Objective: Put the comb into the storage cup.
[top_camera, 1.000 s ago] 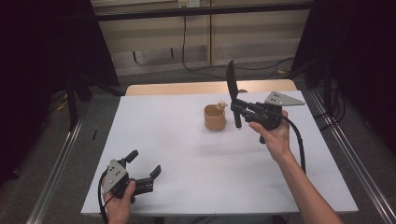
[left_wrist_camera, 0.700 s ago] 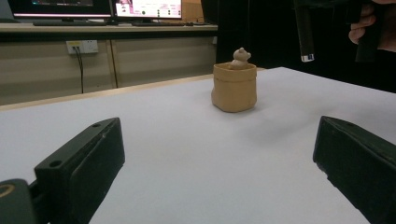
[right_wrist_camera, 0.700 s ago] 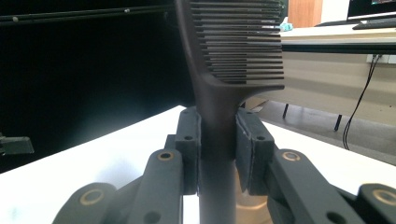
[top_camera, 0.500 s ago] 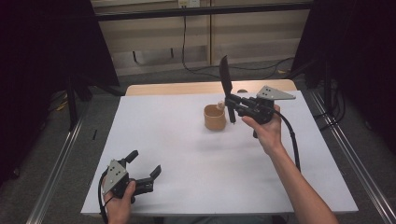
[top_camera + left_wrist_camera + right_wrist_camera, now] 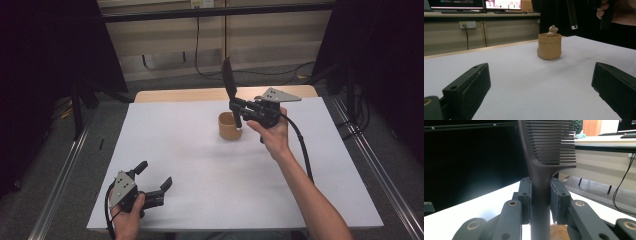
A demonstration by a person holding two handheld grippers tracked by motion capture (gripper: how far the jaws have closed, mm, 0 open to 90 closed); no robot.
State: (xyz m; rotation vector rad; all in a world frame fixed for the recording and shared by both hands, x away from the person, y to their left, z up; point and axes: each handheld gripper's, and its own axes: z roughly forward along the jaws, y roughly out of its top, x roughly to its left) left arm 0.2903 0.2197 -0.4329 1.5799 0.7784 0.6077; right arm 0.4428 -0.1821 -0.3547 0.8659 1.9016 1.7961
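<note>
A black comb (image 5: 228, 80) stands nearly upright, teeth end up, with my right gripper (image 5: 236, 107) shut on its handle. The handle's lower end hangs just over the mouth of a small tan cup (image 5: 230, 127) at the table's middle back. In the right gripper view the comb (image 5: 549, 150) is clamped between the two jaws, and the cup's rim (image 5: 557, 232) peeks out below. My left gripper (image 5: 151, 176) rests at the table's front left, open and holding nothing. Its view shows the cup (image 5: 549, 46) with a small tan figure (image 5: 552, 30) poking out and the comb's handle (image 5: 572, 15) above it.
The white table top (image 5: 200, 170) has a bare wooden strip (image 5: 175, 95) along its far edge. Metal rails (image 5: 60, 190) run along the floor on both sides. The right gripper's cable (image 5: 300, 145) trails past the forearm. Dark curtains flank the table.
My right gripper has carried the comb left and slightly away from me, bringing its handle end over the cup. The left gripper has stayed where it was.
</note>
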